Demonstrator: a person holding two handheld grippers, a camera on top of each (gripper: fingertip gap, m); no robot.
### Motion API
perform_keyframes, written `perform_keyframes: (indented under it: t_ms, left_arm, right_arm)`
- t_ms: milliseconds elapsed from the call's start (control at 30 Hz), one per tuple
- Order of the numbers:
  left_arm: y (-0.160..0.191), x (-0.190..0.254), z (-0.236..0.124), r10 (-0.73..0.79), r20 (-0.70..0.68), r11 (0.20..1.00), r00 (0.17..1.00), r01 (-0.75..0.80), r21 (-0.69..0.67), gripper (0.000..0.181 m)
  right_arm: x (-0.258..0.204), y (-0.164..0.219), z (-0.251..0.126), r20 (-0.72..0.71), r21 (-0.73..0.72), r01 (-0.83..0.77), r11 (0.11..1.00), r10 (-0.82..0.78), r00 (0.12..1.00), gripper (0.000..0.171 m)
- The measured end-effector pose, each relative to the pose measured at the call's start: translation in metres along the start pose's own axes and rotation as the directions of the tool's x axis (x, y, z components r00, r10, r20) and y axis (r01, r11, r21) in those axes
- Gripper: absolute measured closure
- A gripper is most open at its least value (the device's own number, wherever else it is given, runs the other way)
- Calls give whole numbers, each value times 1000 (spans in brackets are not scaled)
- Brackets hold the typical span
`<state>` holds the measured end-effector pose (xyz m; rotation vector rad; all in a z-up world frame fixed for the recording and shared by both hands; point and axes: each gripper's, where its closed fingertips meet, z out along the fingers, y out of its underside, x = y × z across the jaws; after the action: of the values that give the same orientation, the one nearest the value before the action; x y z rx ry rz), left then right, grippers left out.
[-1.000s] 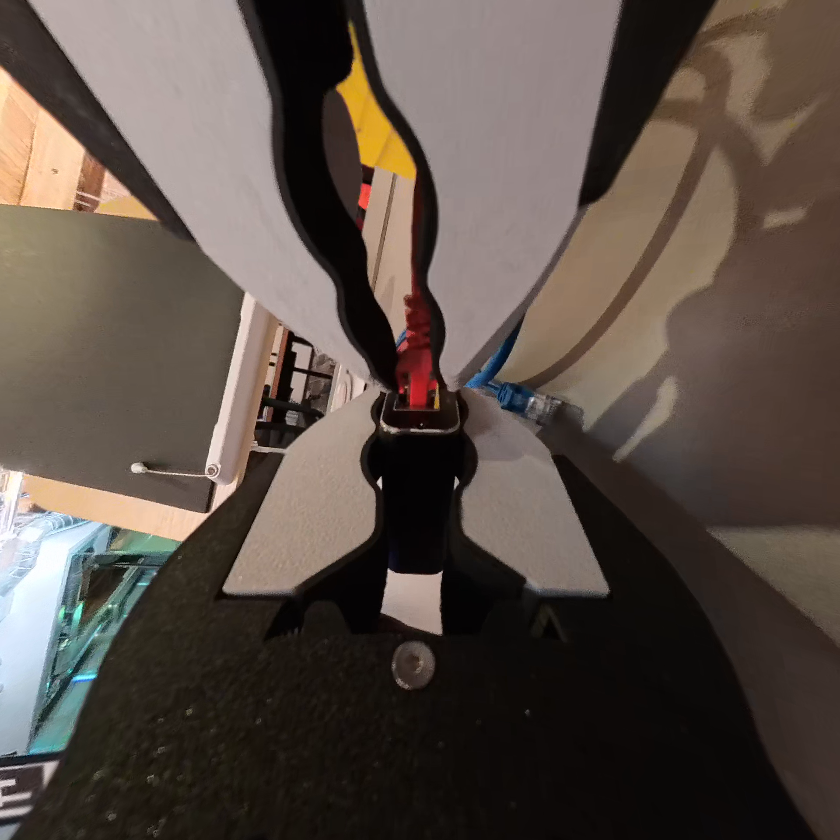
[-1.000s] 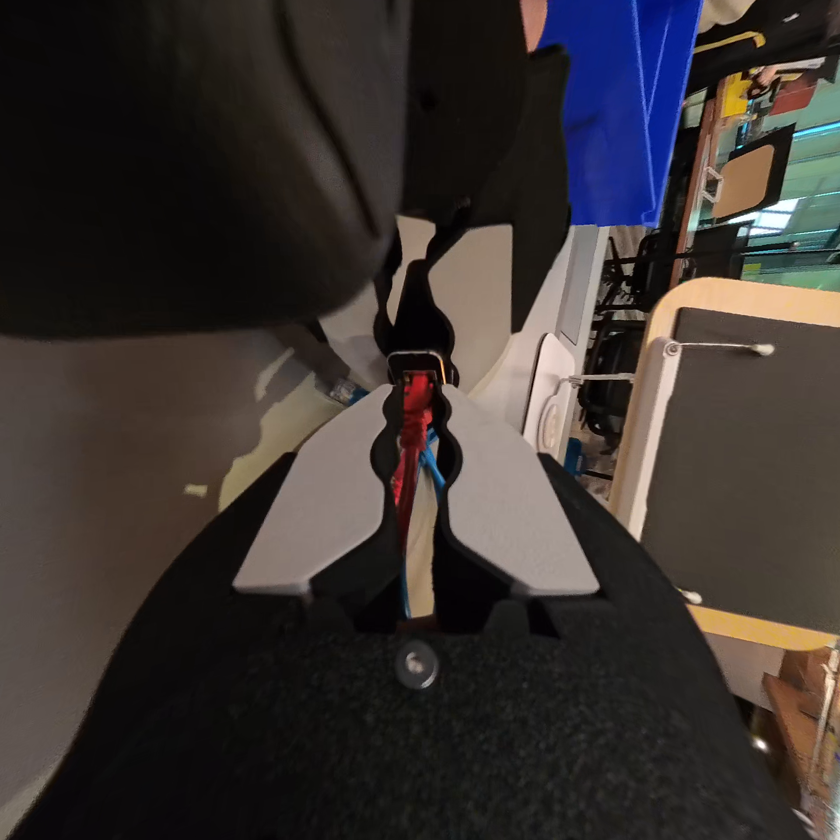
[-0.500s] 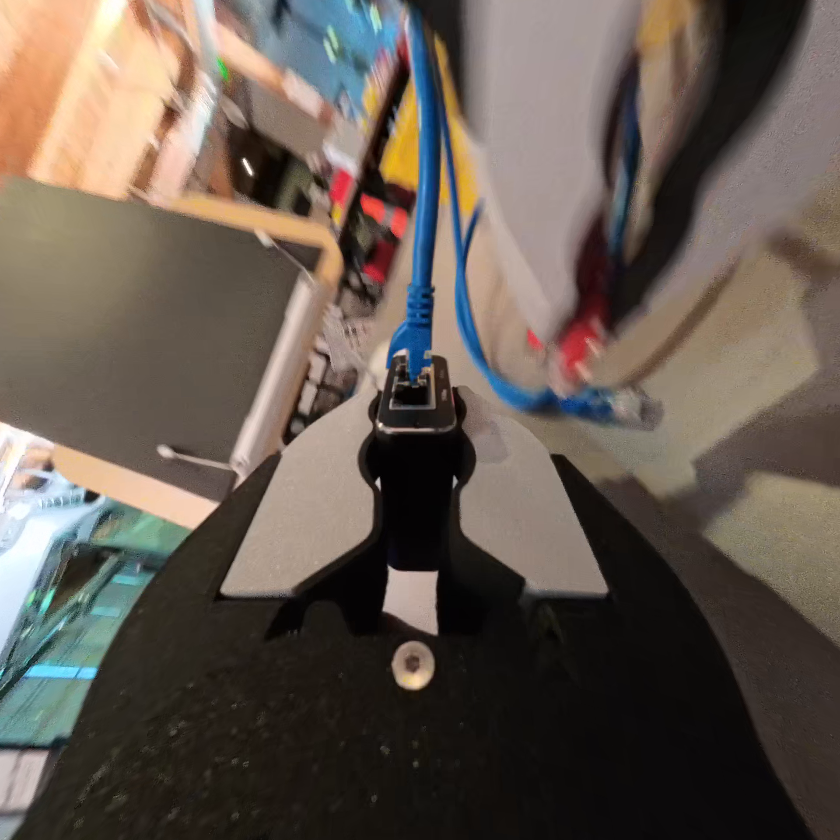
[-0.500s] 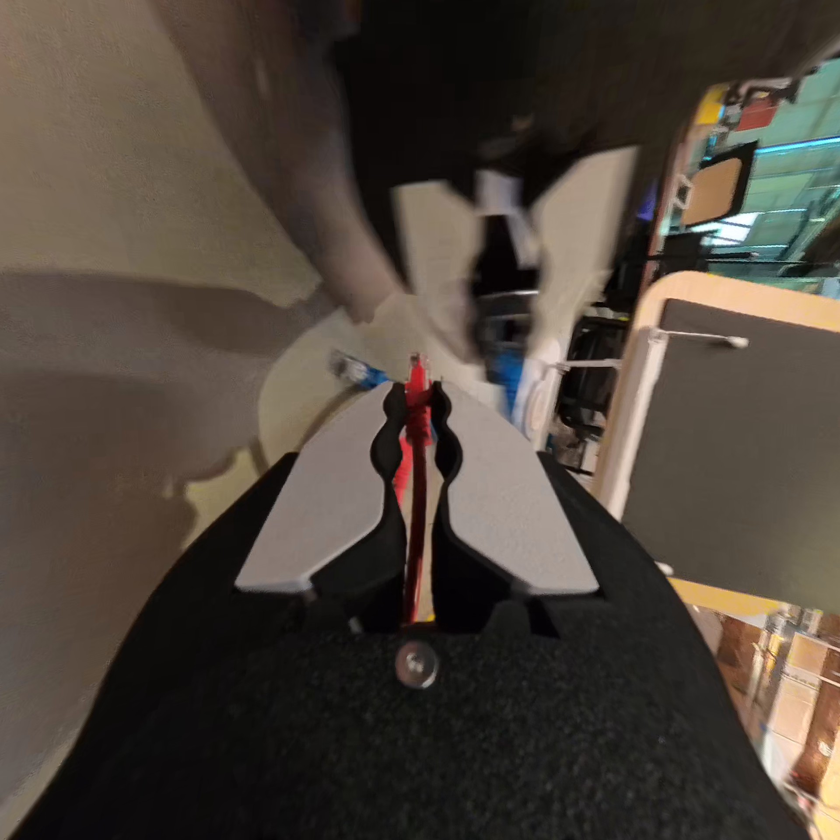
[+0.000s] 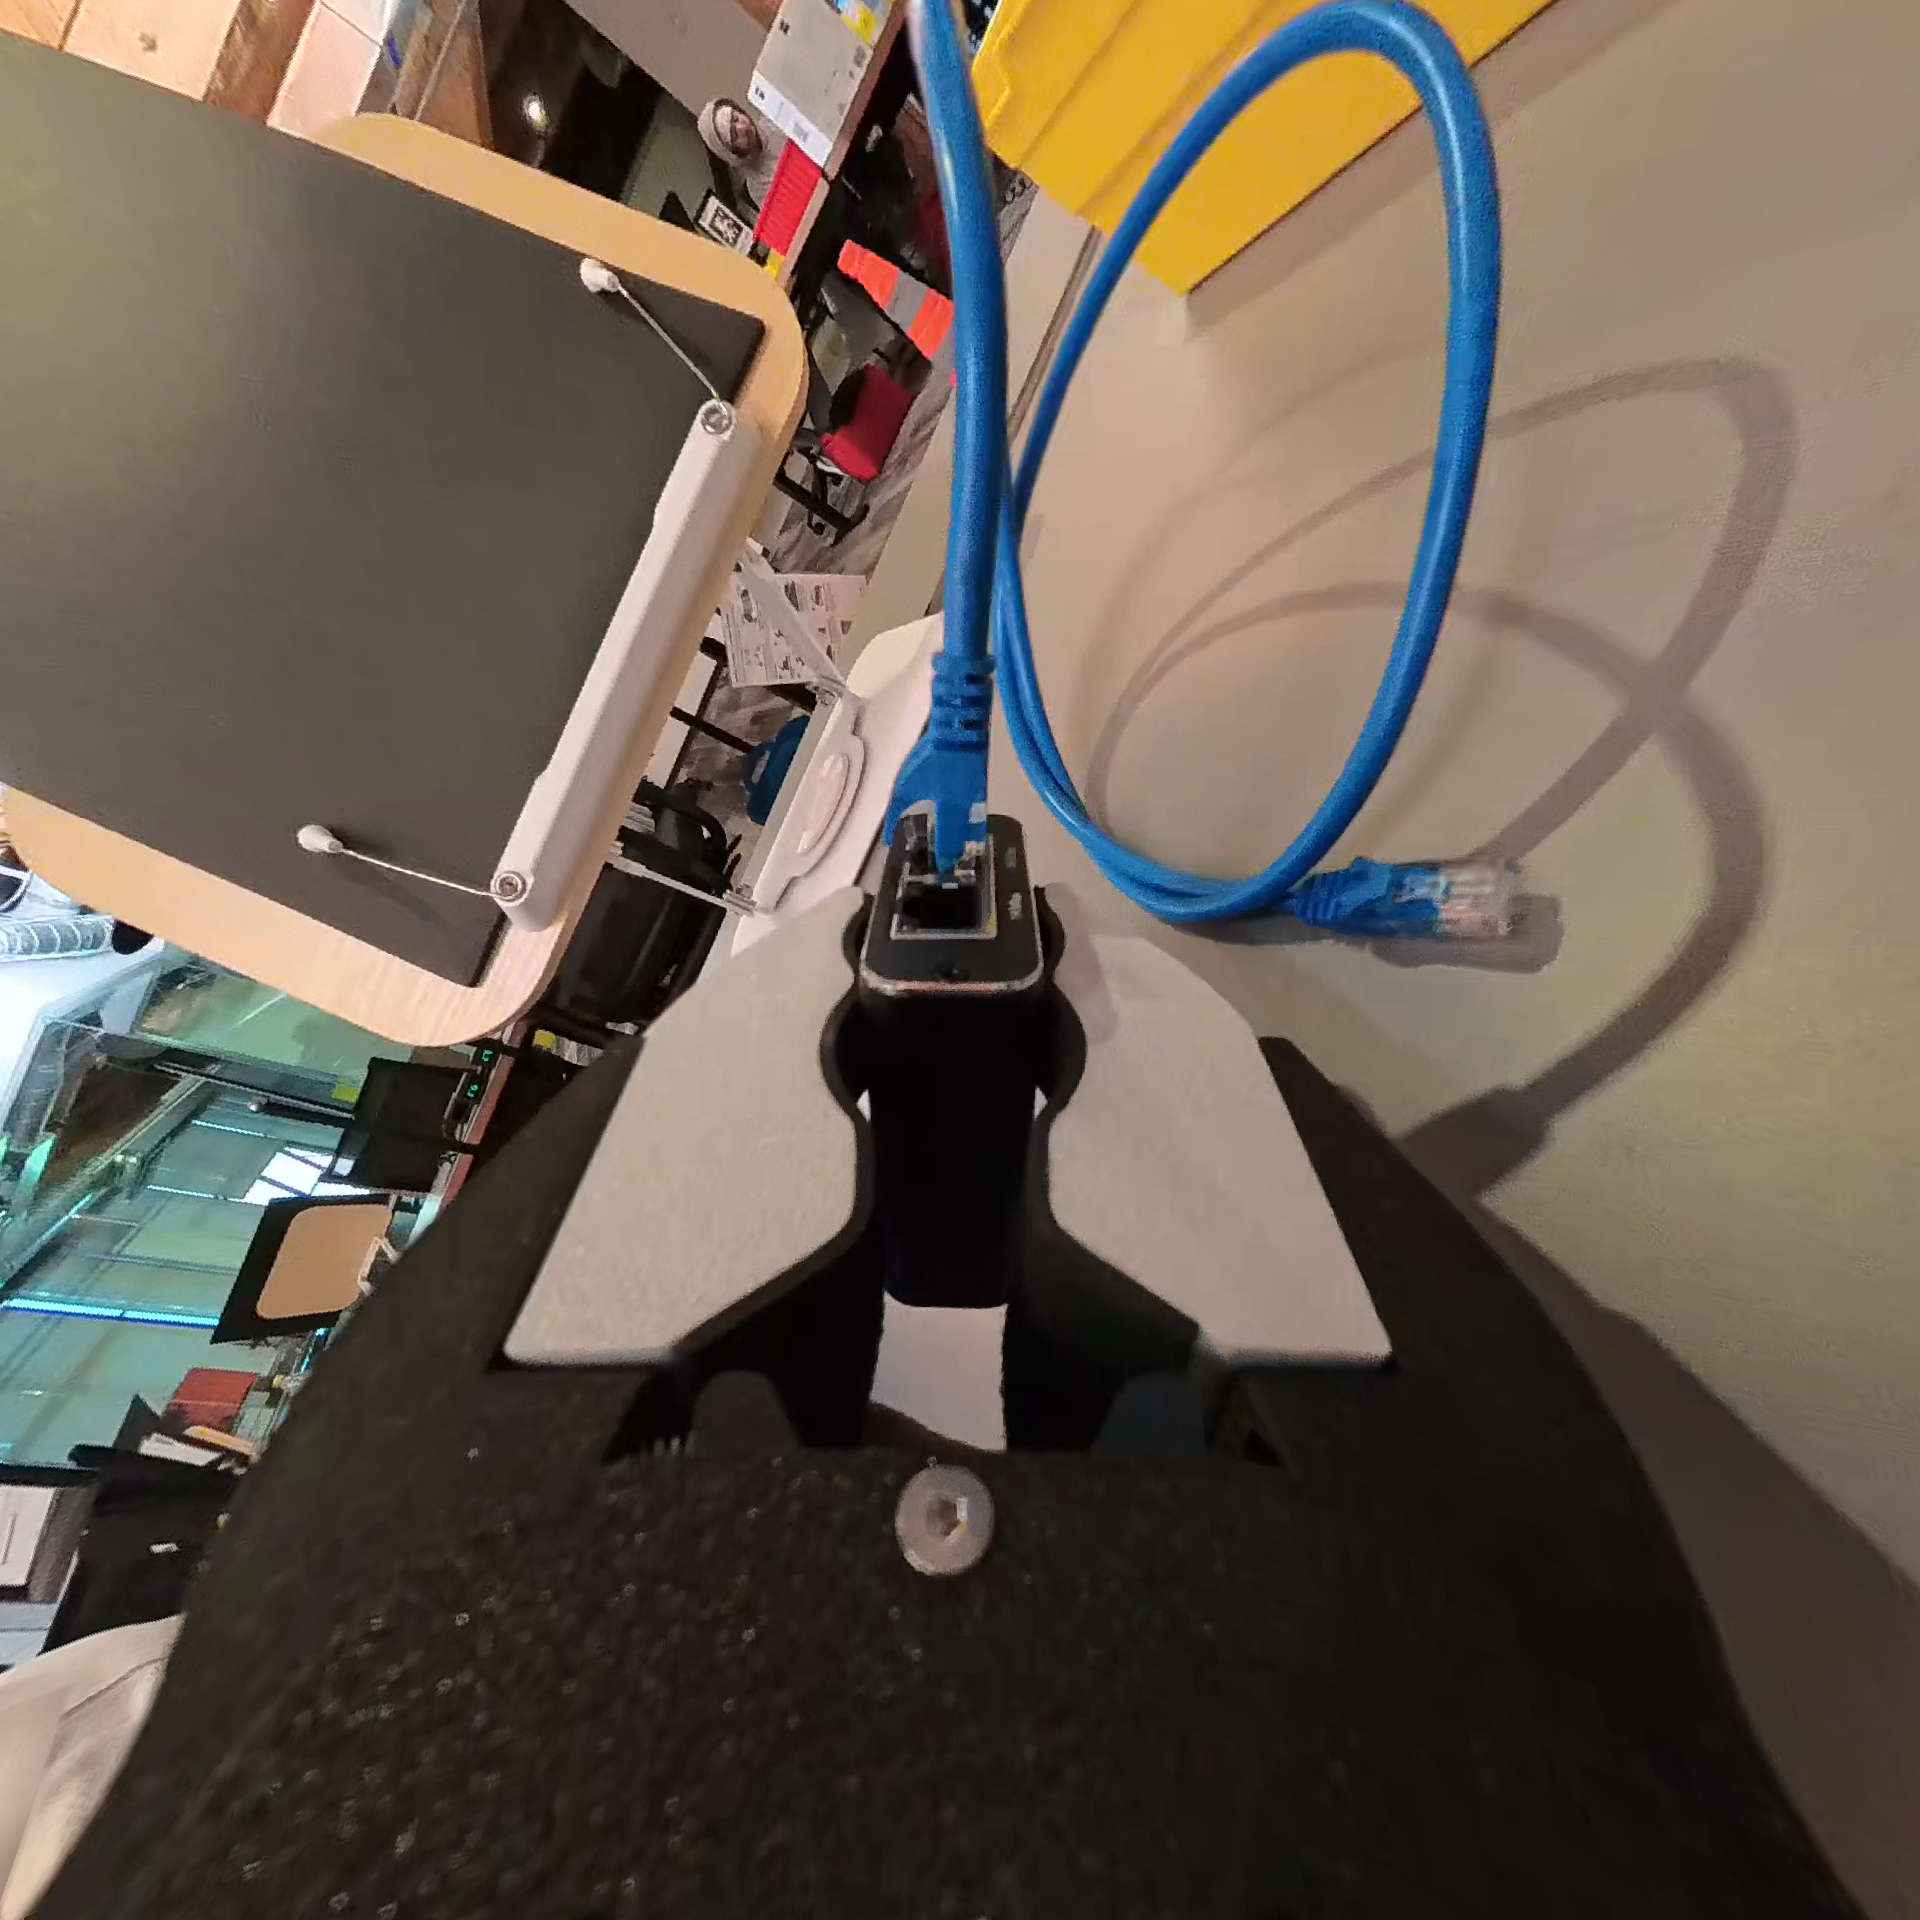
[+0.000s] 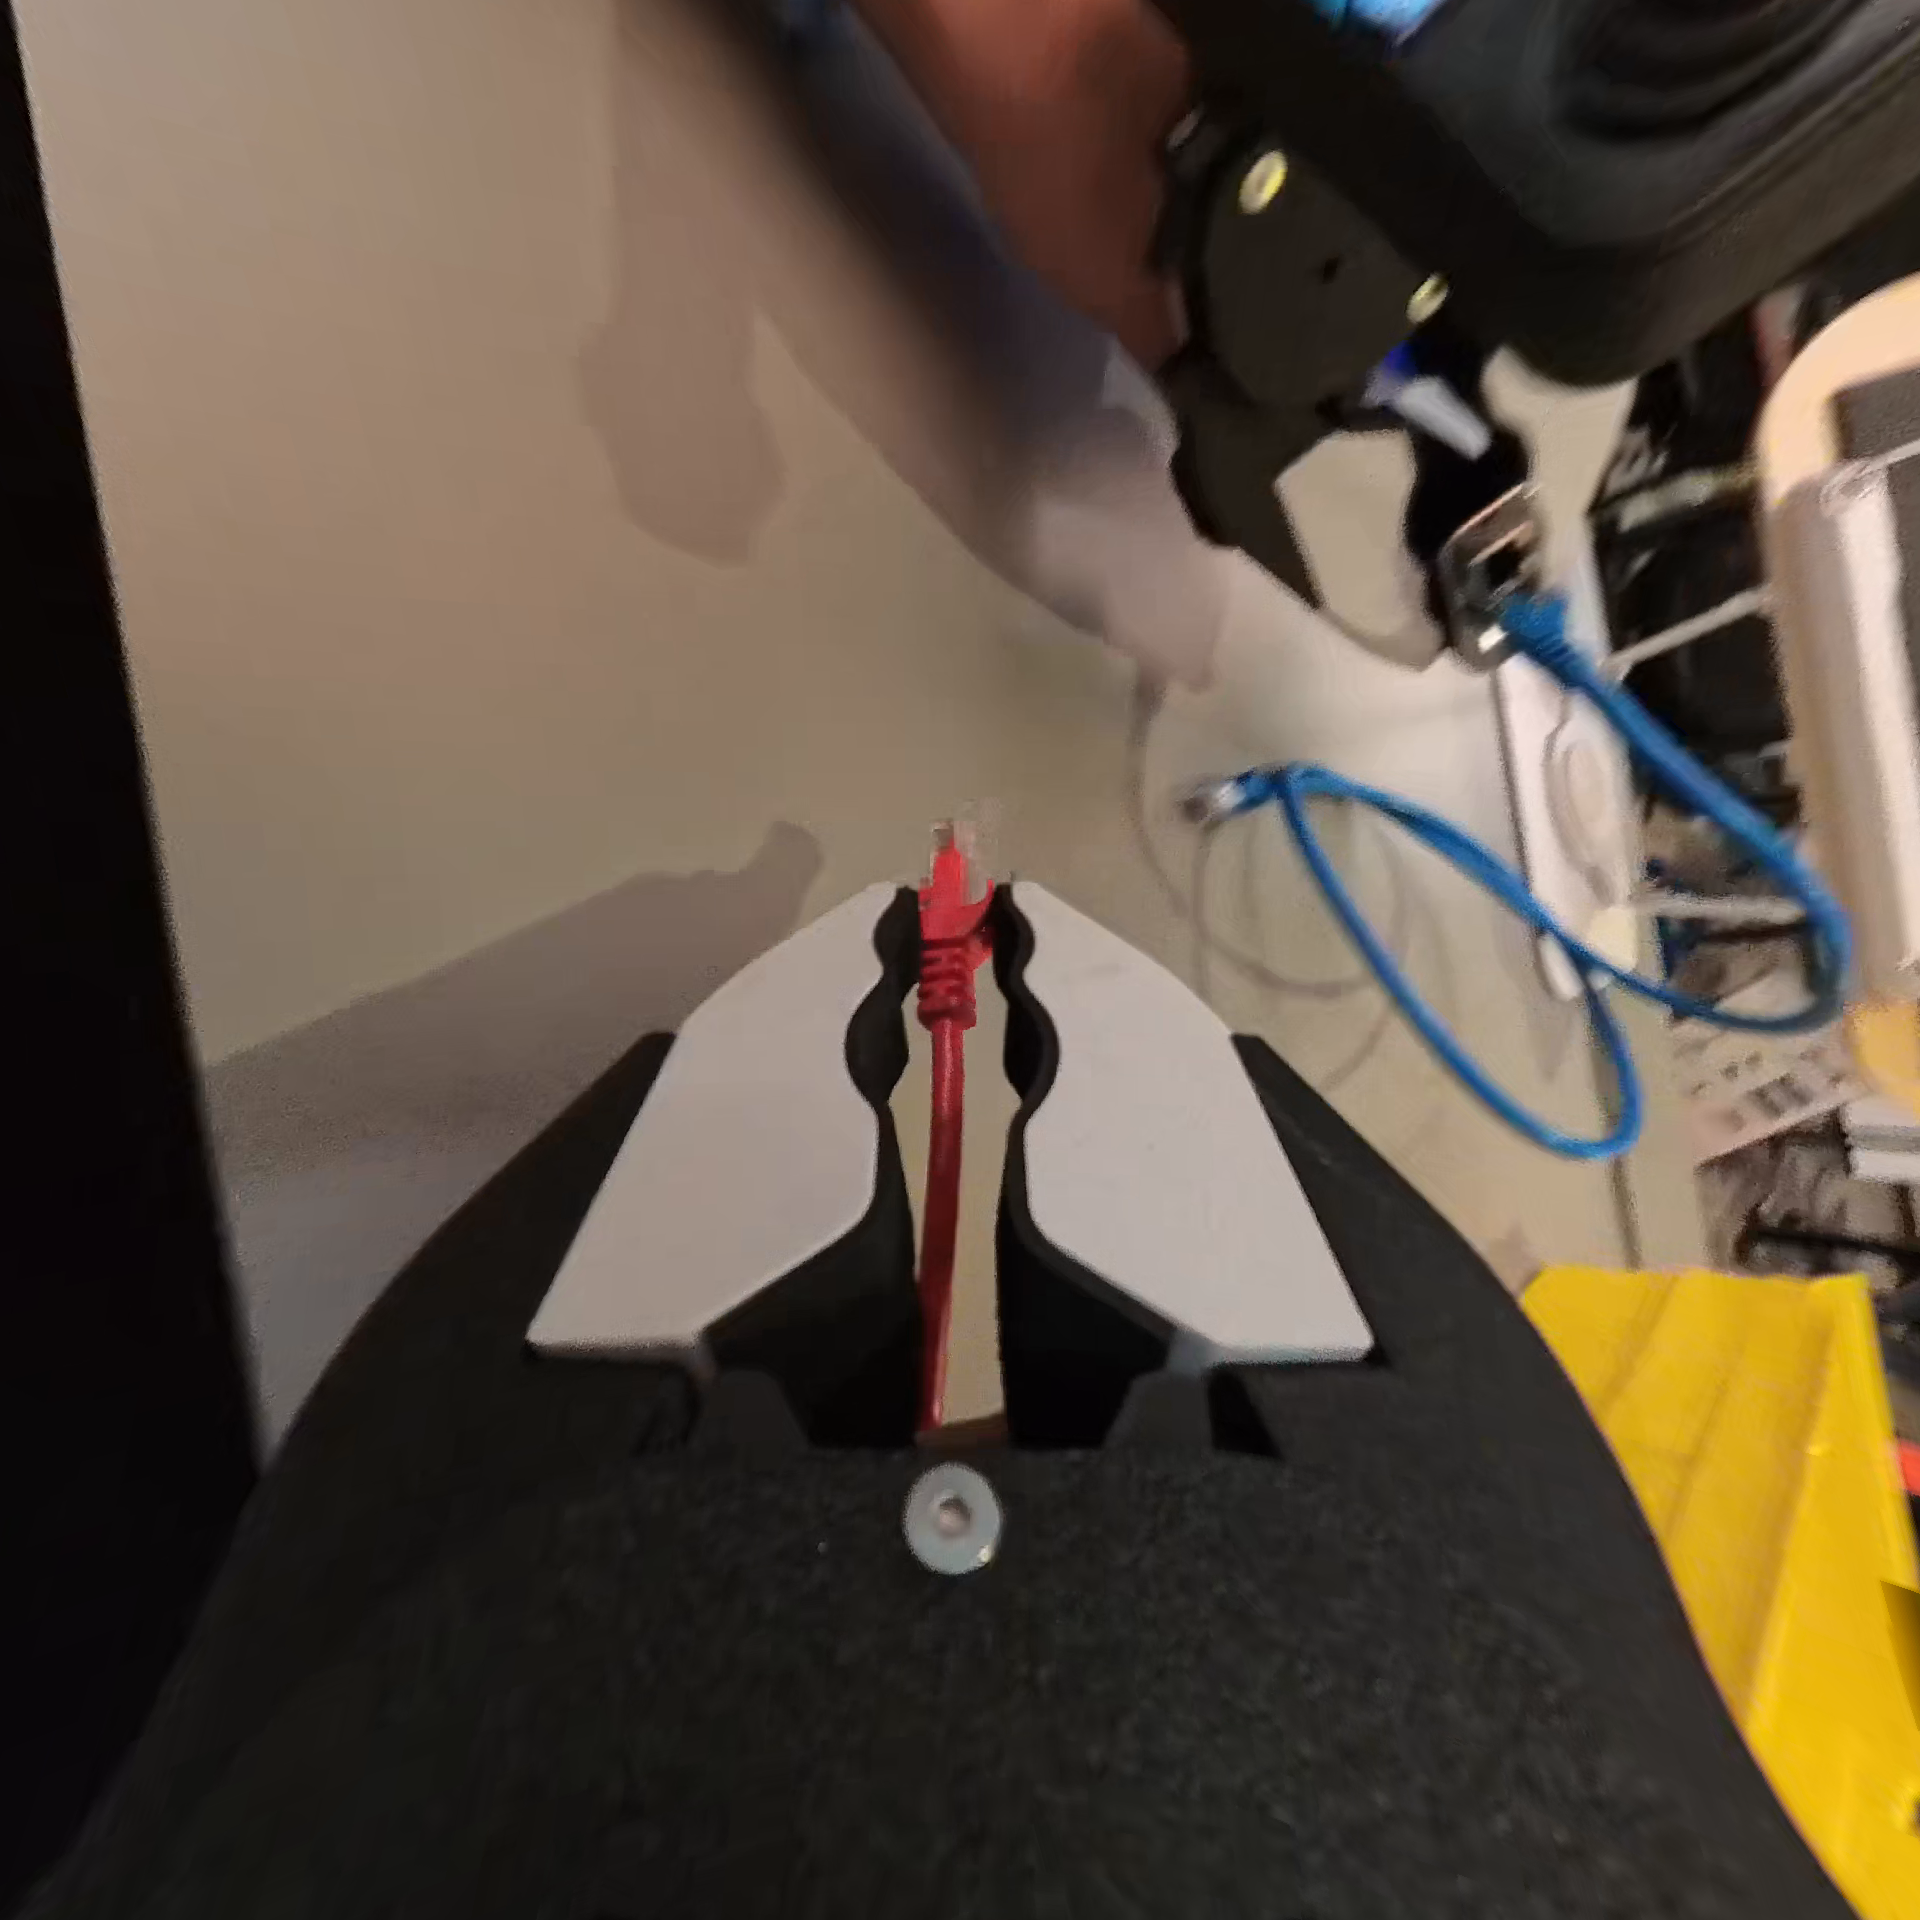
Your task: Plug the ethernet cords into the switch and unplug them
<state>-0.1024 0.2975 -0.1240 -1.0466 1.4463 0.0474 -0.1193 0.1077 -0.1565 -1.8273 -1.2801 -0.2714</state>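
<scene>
Left gripper [image 5: 951,940] clamps switch [image 5: 951,1091], blue cord [image 5: 971,499] plugged in; lower body hidden. Right gripper [image 6: 956,904] pinches red cord [image 6: 943,1143]; plug tip blurred.

A yellow plastic bin [image 5: 1174,135] sits on the beige tabletop [image 5: 1558,582]. Beyond the table's edge, left of the bin, stands a dark panel with a light wooden rim [image 5: 312,499], and a white bracket [image 5: 623,665] runs along the panel's side nearest the bin.
</scene>
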Motion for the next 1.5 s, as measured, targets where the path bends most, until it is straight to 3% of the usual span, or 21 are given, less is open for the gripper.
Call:
perform_keyframes:
  t_ms: [133,200,300,400,533,600,767,933,1100,1200,1367,1500]
  left_arm:
    - [-1,4,-1,3,-15,1000,1000,-3,-2,155]
    - [-3,8,-2,10,-23,1000,1000,-10,2,155]
    - [-6,12,-2,11,-36,1000,999,-11,10,155]
    - [-8,16,-3,22,-47,1000,999,-22,17,155]
    - [-10,18,-4,41,-50,999,998,-40,23,155]
    - [-9,18,-4,48,-49,999,998,-47,21,155]
    - [-9,15,-4,49,-40,999,998,-48,25,155]
    - [-9,14,-5,50,-33,998,998,-49,30,155]
    - [-16,13,-8,68,-15,995,998,-66,68,154]
    - [-23,11,-12,99,18,990,995,-101,104,155]
    - [-25,8,-15,108,38,987,993,-112,118,155]
    - [-24,8,-14,104,34,988,994,-107,114,155]
  right_arm:
    - [-24,10,-2,33,-37,-199,979,200,979,139]
    - [-44,9,-20,218,-33,-314,949,313,924,136]
    - [10,43,-49,92,6,-537,843,534,840,131]
    - [32,107,-59,-5,-154,-685,712,692,722,127]
    - [18,124,-41,12,-228,-690,687,711,704,140]
    - [15,128,-35,-25,-247,-671,699,687,726,159]
    - [27,121,-47,-108,-222,-607,763,599,793,166]
    - [123,109,-135,-369,49,-665,746,632,682,166]
    - [223,153,-236,-655,227,-700,677,638,405,166]
    - [245,205,-240,-742,152,-782,605,592,314,166]
    - [216,267,-184,-706,-106,-902,419,608,365,166]
    - [194,292,-152,-689,-319,-877,359,548,475,166]
